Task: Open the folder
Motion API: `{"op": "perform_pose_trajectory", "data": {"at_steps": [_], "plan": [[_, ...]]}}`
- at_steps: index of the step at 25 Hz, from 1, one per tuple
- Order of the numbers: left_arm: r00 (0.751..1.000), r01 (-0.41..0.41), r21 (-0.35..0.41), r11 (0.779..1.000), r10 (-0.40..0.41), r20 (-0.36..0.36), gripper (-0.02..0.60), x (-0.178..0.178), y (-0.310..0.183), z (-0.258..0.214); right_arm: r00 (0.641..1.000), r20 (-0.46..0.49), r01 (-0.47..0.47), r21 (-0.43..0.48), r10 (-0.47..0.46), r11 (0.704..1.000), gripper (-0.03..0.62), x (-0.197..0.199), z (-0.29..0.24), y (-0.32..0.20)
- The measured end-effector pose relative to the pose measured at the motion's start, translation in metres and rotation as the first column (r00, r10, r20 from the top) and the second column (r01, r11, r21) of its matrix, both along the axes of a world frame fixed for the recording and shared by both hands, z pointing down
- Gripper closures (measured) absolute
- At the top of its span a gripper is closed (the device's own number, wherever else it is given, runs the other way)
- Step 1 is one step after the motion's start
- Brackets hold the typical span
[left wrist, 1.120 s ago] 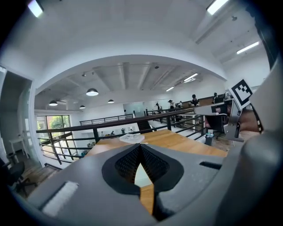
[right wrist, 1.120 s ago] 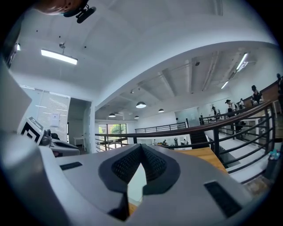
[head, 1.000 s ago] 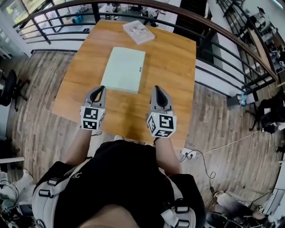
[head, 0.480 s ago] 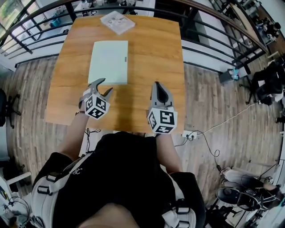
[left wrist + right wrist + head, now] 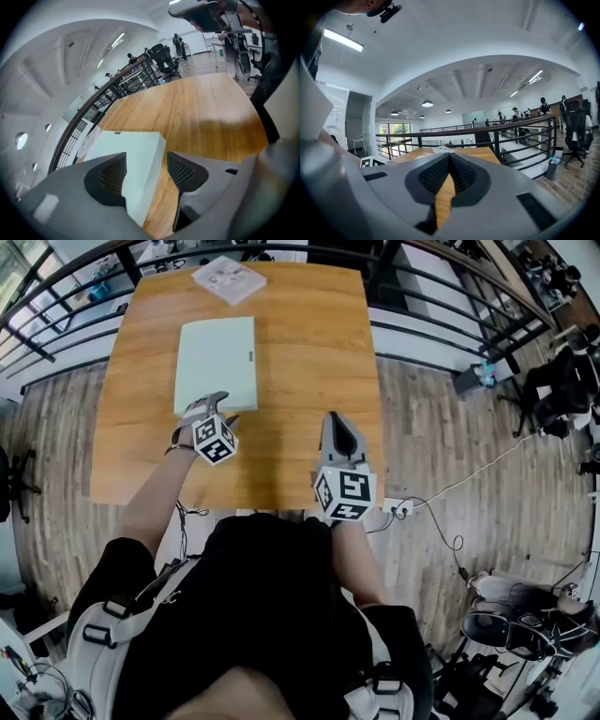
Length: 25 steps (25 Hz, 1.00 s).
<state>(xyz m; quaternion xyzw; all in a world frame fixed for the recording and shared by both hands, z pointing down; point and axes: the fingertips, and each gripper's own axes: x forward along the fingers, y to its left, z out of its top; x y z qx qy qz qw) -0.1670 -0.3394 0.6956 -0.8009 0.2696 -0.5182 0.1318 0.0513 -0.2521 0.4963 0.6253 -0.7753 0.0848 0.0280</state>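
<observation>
A pale green folder (image 5: 217,360) lies flat and closed on the wooden table (image 5: 309,352). My left gripper (image 5: 210,405) is tilted down at the folder's near edge, and its jaws are opening. In the left gripper view the folder's near right corner (image 5: 140,161) sits between the two spread fingers (image 5: 187,171), and the pads do not press on it. My right gripper (image 5: 339,432) hovers over bare wood to the right, away from the folder. In the right gripper view it (image 5: 449,158) is shut with nothing in it.
A white printed packet (image 5: 228,278) lies at the table's far edge, beyond the folder. A black metal railing (image 5: 441,296) runs round the table's far and right sides. A power strip and cables (image 5: 398,509) lie on the floor near the table's front right corner.
My left gripper has moved forward and down to the folder's near edge, rolled over, and gone from shut to open. The right gripper stayed shut and shifted only a little.
</observation>
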Motion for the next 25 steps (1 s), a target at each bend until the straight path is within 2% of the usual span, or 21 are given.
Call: {"op": "perform_pose_trajectory", "data": {"at_steps": [6, 8, 9, 10, 13, 15, 16, 18, 20, 25], "plan": [[0.998, 0.003, -0.074, 0.997, 0.002, 0.06, 0.322, 0.006, -0.012, 0.036, 1.0, -0.017, -0.023, -0.016, 0.023, 1.0, 0.586, 0.013, 0.006, 0.005], [0.998, 0.013, -0.069, 0.998, -0.008, 0.064, 0.325, 0.006, -0.016, 0.041, 0.999, -0.023, -0.032, -0.022, 0.031, 0.999, 0.586, 0.017, 0.007, 0.005], [0.998, 0.022, -0.054, 0.998, -0.018, 0.063, 0.353, 0.005, -0.018, 0.041, 0.999, -0.024, -0.036, -0.024, 0.036, 0.999, 0.586, 0.019, 0.008, 0.005], [0.998, 0.033, -0.043, 0.999, -0.03, 0.059, 0.429, 0.003, -0.021, 0.041, 0.999, -0.025, -0.04, -0.027, 0.039, 0.999, 0.587, 0.021, 0.008, 0.004], [0.998, 0.059, -0.074, 0.996, -0.057, 0.022, 0.449, 0.002, -0.023, 0.04, 0.999, -0.025, -0.045, -0.033, 0.044, 0.998, 0.587, 0.024, 0.01, 0.003], [0.996, 0.081, -0.12, 0.989, -0.085, -0.03, 0.46, 0.002, -0.023, 0.039, 0.999, -0.025, -0.041, -0.036, 0.04, 0.998, 0.586, 0.023, 0.012, 0.002], [0.99, 0.101, -0.163, 0.981, -0.116, -0.084, 0.463, 0.003, -0.023, 0.038, 0.999, -0.026, -0.038, -0.038, 0.037, 0.999, 0.586, 0.022, 0.013, 0.001], [0.953, 0.136, -0.28, 0.95, -0.203, -0.224, 0.469, 0.003, -0.021, 0.033, 0.999, -0.025, -0.032, -0.04, 0.031, 0.999, 0.586, 0.021, 0.013, -0.001], [0.914, 0.143, -0.344, 0.928, -0.257, -0.314, 0.496, 0.001, -0.022, 0.026, 0.999, -0.025, -0.028, -0.04, 0.027, 0.999, 0.586, 0.02, 0.011, -0.001], [0.878, 0.167, -0.361, 0.918, -0.305, -0.369, 0.523, 0.0, -0.021, 0.021, 1.0, -0.023, -0.017, -0.034, 0.016, 0.999, 0.586, 0.02, 0.009, -0.003]]}}
